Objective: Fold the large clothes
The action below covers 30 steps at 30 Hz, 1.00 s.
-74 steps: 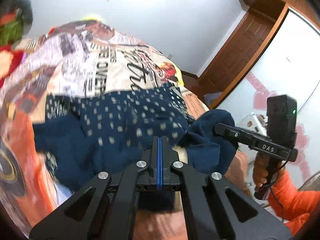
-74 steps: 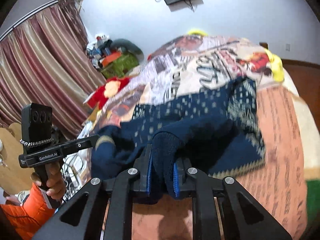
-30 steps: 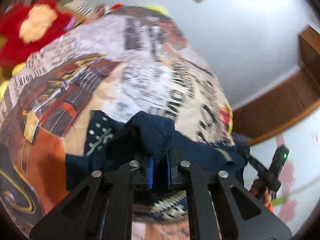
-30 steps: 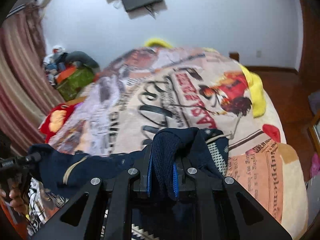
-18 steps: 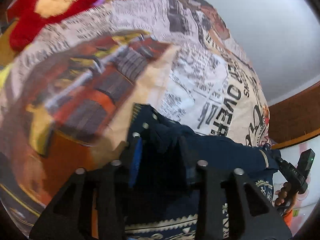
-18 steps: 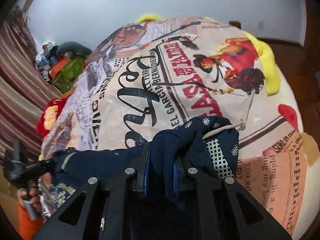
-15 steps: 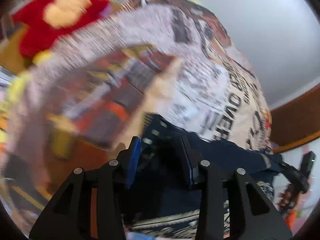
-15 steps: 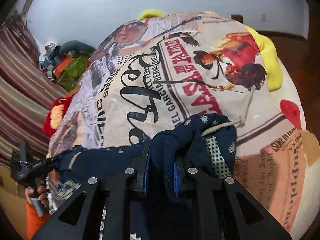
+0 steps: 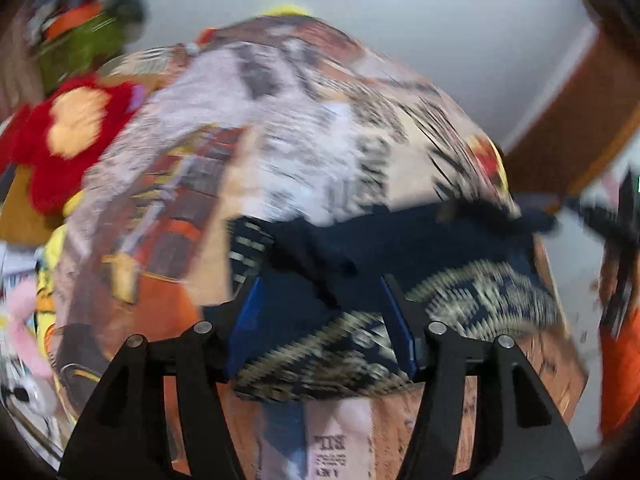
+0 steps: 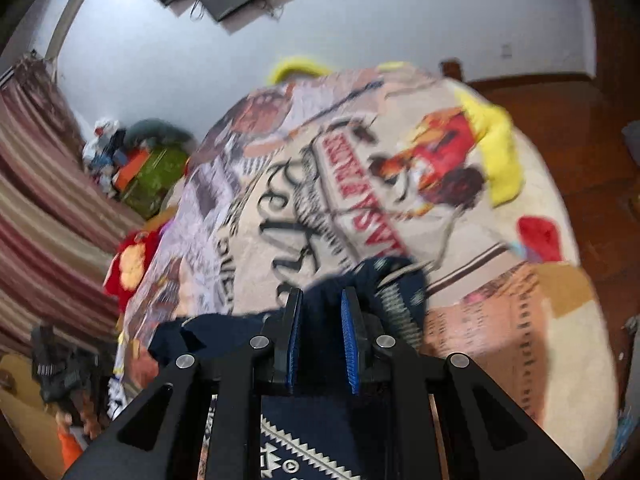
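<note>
One fold looks laid: navy garment (image 9: 400, 248) lies doubled on the bed (image 9: 304, 120). Left gripper (image 9: 320, 300) jaws are opening, cloth loose between them; right gripper (image 10: 320, 336) jaws look parted around the far corner, grip unclear. Further folds remain.

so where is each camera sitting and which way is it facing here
Left wrist: on the left gripper, angled down over the navy garment on the printed blanket; its jaws are opening, clear of the cloth.
Right wrist: on the right gripper, angled down the bed; its pads pinch a navy fold.
Shared: garment, blanket, red plush toy; each view catches the other hand's gripper at its edge.
</note>
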Each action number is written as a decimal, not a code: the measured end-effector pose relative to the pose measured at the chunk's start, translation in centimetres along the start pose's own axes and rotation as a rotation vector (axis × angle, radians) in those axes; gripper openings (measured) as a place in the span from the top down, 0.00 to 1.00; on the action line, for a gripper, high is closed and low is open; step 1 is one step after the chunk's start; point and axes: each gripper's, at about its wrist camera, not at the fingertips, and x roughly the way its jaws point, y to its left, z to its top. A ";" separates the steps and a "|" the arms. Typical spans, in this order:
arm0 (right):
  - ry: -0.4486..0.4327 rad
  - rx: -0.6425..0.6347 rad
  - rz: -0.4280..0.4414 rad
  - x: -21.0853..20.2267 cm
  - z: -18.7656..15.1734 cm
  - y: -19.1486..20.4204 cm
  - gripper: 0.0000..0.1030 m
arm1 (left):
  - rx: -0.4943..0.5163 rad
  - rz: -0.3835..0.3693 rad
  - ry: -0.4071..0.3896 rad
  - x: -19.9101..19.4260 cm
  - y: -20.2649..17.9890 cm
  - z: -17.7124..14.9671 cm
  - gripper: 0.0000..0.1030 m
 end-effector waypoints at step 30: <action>0.133 -0.293 -0.087 13.2 -0.4 8.8 0.84 | -0.110 0.219 -0.067 8.1 2.6 10.6 0.25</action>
